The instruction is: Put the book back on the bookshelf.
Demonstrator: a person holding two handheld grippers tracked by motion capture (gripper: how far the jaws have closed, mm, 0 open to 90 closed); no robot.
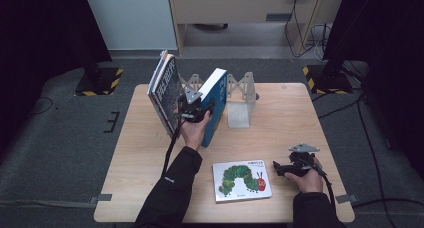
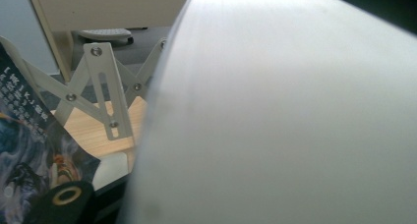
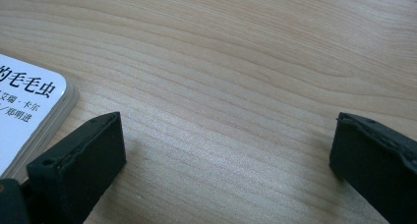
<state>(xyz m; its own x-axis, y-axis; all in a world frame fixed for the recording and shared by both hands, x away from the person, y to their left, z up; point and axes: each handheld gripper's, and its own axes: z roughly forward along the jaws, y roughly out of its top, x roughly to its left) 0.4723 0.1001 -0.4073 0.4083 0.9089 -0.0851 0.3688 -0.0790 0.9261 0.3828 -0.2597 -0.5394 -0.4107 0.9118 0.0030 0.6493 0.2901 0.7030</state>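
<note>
Books being stood in an expandable rack at the back of a wooden table (image 1: 280,118).

At left, dark-covered books (image 1: 165,90) leaning in the rack (image 1: 240,90); just beside them, left gripper (image 1: 192,110) closed on a blue book (image 1: 214,105), tilted, white page edge (image 2: 295,116) close before its camera. Flat near the front edge, a caterpillar picture book (image 1: 242,180). At right, right gripper (image 1: 287,169) resting low, jaws wide apart, empty, just beside that book's corner (image 3: 34,101).

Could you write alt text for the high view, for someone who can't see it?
A person's left claw grips a blue book standing tilted on a wooden table, beside dark books leaning in an expandable book rack. The right claw rests open near a caterpillar picture book lying flat.
</note>
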